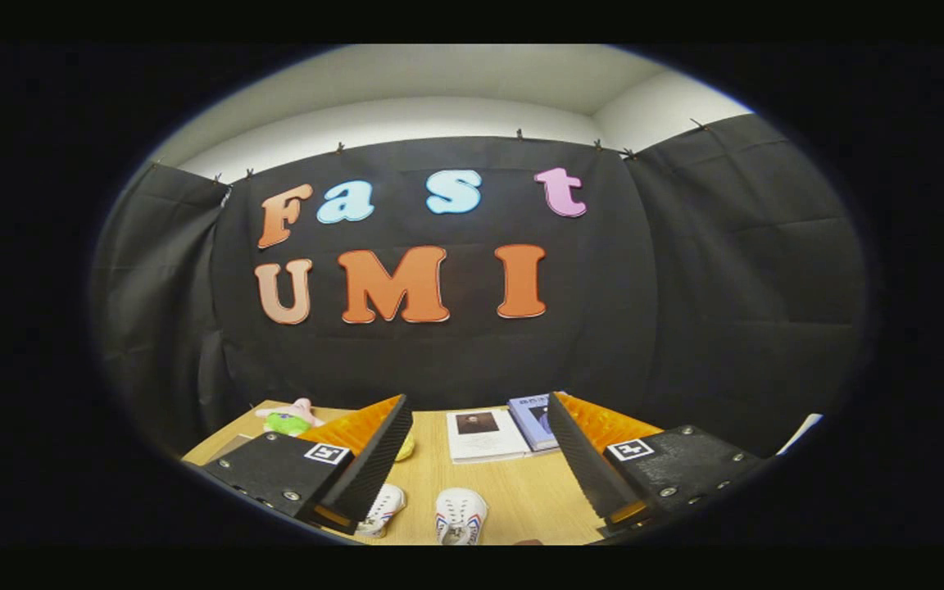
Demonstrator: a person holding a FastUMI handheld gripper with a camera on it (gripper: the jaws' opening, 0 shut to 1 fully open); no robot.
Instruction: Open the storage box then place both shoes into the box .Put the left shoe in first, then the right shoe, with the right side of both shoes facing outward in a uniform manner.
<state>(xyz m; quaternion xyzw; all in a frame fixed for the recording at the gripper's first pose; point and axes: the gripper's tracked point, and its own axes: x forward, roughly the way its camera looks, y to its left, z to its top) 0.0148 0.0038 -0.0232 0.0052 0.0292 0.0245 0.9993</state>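
Two white shoes with red and blue side stripes lie on the wooden table [513, 492], below and between my fingers. One shoe [382, 508] is partly hidden behind the left finger [365, 459]. The other shoe [460, 516] lies in the gap, its toe pointing toward the far wall. My gripper [476, 447] is held above the table and stands open, with nothing between its fingers. The right finger [587, 459] is apart from both shoes.
A white book [484, 434] and a blue book [533, 419] lie side by side at the far edge of the table. A green and pink soft toy [290, 419] sits at the far left. A small yellow object [406, 447] peeks from behind the left finger.
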